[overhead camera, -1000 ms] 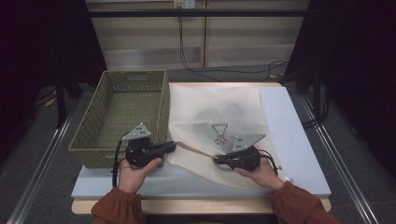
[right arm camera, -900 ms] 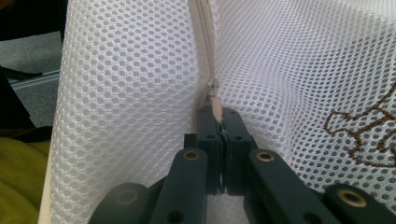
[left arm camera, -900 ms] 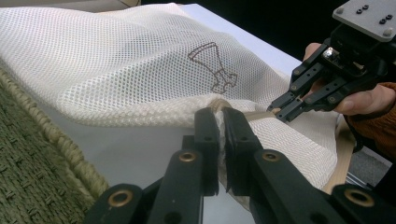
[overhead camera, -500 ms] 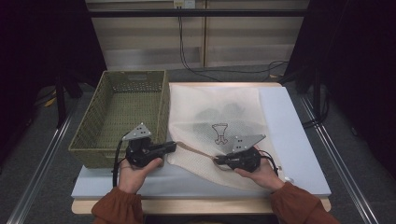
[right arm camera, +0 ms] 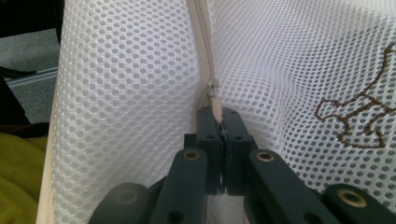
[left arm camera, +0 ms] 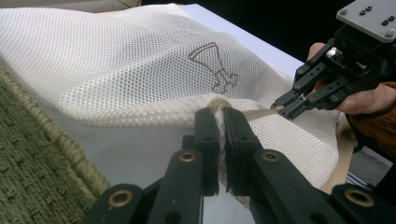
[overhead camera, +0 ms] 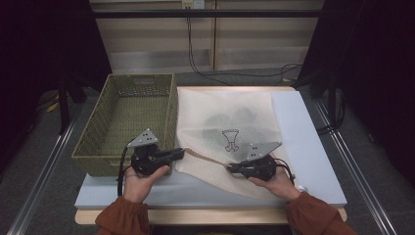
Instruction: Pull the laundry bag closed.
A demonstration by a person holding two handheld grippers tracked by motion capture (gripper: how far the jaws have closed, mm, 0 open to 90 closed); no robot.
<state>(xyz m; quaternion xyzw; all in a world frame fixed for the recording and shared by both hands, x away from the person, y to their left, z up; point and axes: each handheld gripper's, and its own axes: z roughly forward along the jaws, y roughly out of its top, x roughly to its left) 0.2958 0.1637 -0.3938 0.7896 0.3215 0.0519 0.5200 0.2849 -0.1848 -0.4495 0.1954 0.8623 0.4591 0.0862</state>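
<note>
The white mesh bag (overhead camera: 230,132) lies flat on the table pad (overhead camera: 303,147), with the green wicker basket (overhead camera: 127,117) touching it at nine o'clock. At the bag's six o'clock edge, the right gripper (right arm camera: 218,122) is clamped on the zipper pull (right arm camera: 215,105), while the left gripper (left arm camera: 219,122) pinches the bunched corner of mesh. The small pull could slip from the jaws, or slack mesh could snag the slider if the left grip gives.

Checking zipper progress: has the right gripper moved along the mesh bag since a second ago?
No. The right gripper sits at the same spot below the mesh bag's brown emblem.
</note>
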